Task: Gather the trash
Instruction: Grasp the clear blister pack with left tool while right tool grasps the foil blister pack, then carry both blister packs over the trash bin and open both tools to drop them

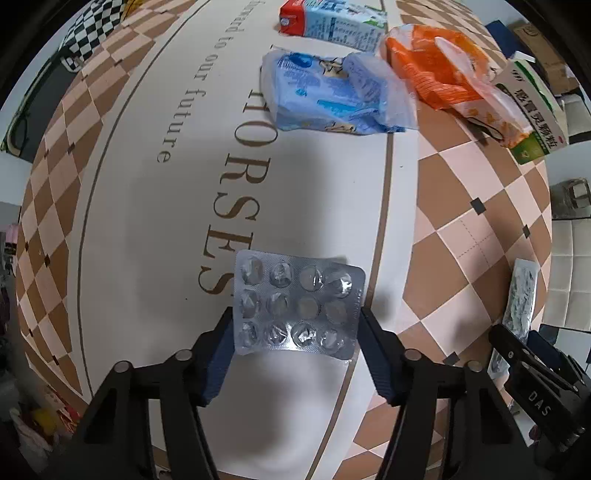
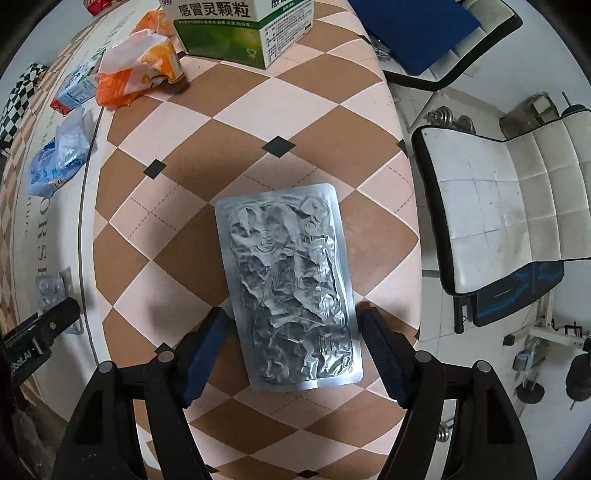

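Left wrist view: left gripper [image 1: 297, 325] points down at desk [image 1: 147, 221]; jaws clenched on side edges of empty pill blister [image 1: 297, 304]. Blue wrapper [image 1: 325, 96], orange bag [image 1: 436, 66], milk carton [image 1: 332, 20] lie beyond.

Right wrist view only: right gripper [image 2: 291, 354] jaws straddle crumpled foil blister [image 2: 291, 291], visible gaps both sides, released. White chair [image 2: 509, 206] beside desk; medicine box [image 2: 240, 29] at far edge.

Looks like somebody's home, a living or dining area. The table [image 2: 258, 110] wears a checkered brown-and-pink cloth with decorative lettering, cluttered with household stuff: a medicine box [image 2: 240, 29], a milk carton [image 1: 332, 22], snack wrappers [image 1: 436, 70]. A worn white padded chair [image 2: 517, 206] sits beside it on a pale tiled floor [image 2: 480, 362].
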Demonstrator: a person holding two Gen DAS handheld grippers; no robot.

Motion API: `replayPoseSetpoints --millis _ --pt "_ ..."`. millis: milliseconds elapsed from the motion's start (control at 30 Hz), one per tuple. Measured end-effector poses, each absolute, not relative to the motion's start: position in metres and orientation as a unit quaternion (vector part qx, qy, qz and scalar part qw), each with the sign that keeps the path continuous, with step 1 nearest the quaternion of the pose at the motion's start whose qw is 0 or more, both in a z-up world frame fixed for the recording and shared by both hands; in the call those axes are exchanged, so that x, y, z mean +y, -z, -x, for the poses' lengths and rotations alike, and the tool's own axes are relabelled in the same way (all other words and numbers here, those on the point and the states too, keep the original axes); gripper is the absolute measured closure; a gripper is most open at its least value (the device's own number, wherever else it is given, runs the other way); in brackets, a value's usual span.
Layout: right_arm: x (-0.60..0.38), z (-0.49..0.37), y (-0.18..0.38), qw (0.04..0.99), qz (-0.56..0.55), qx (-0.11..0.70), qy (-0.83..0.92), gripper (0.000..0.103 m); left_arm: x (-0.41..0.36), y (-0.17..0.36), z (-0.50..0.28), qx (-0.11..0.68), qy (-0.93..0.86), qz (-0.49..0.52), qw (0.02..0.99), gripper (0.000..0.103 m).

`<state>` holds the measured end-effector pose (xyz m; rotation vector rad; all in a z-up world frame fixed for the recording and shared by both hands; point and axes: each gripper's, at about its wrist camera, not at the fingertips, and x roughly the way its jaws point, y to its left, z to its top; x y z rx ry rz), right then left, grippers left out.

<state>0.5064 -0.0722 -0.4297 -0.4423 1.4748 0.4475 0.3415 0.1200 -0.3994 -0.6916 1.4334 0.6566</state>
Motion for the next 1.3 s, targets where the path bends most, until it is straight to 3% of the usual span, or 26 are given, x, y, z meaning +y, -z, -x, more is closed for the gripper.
replayPoseSetpoints --millis 67,267,767,1033,1300 --pt "-0.07 -0.504 0.428 0.697 0.204 0.656 -0.208 0.035 0.121 0.397 -0.342 0.631 -0.287 0.298 0.656 0.047" --pt "-0.07 -0.499 0.422 0.694 0.189 0.66 -0.215 0.036 0.113 0.389 -0.343 0.63 -0.28 0.284 0.666 0.053" --pt "-0.071 -0.463 0.366 0.725 0.152 0.621 -0.255 0.036 0.119 0.316 -0.338 0.596 -0.281 0.251 0.709 0.053" --pt "-0.078 -0.399 0.318 0.757 0.127 0.585 -0.264 0.036 0.105 0.271 -0.273 0.557 -0.269 0.234 0.75 0.053" --pt "-0.1 -0.266 0.285 0.782 0.099 0.558 -0.261 0.036 0.087 0.249 -0.169 0.532 -0.245 0.215 0.782 0.053"
